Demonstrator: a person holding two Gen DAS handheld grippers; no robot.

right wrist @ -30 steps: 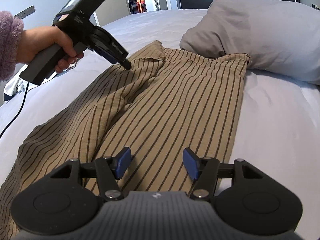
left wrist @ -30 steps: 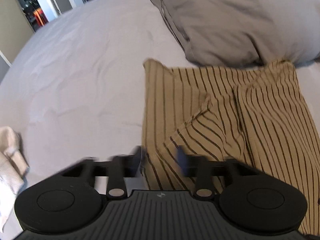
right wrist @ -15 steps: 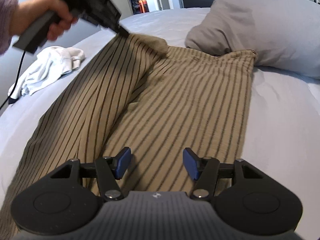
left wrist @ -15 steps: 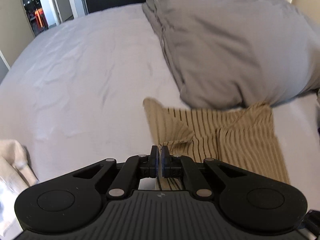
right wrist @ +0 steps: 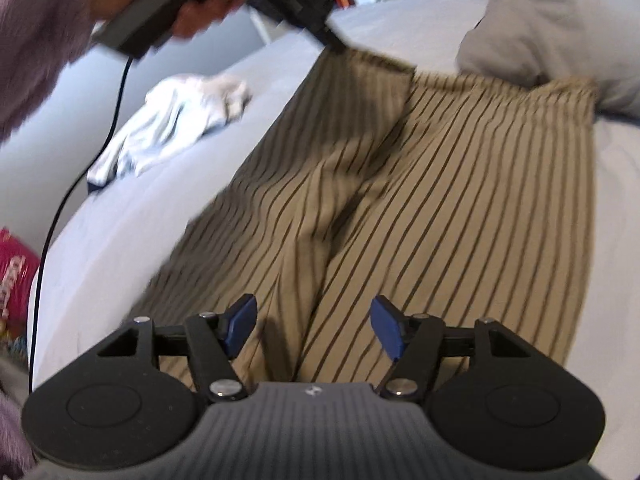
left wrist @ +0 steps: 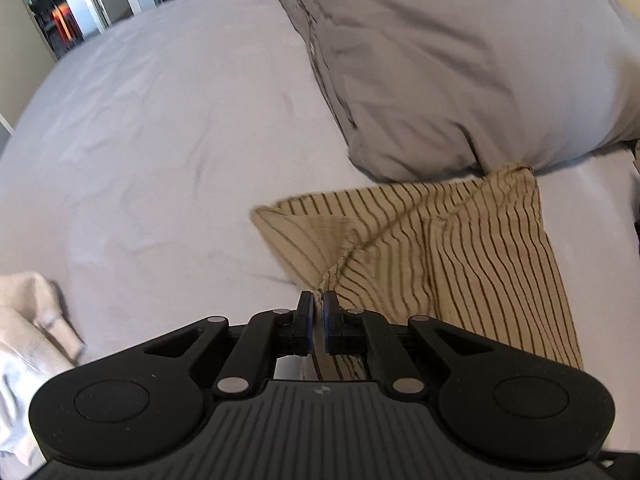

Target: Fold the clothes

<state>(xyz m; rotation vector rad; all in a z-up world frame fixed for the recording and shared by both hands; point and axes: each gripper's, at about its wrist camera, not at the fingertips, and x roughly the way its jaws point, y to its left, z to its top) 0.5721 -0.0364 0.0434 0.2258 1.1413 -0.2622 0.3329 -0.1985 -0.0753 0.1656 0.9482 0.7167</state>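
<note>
One pair of tan striped trousers point(right wrist: 460, 200), stretched lengthwise on the grey bed point(left wrist: 160, 140): waistband at the far end, right corner tucked against the grey pillow point(left wrist: 460, 60), legs running back toward the near edge. Left waistband corner raised off the sheet, pinched between the closed pads of the left gripper point(left wrist: 318, 312), with a peak of cloth pulled up tight into them. Seen from the right wrist view, held from above by a hand point(right wrist: 196, 4) in a fuzzy purple sleeve.

Right gripper point(right wrist: 312, 324) set wide and holding nothing, hovering over the seam between the two legs, well down the long axis from the pinched corner. Probably a lengthwise fold next, left half over right; so the left leg's outer edge, lying left of the open jaws, likely wanted. Off to the left, well apart, a crumpled white garment point(right wrist: 172, 120).
</note>
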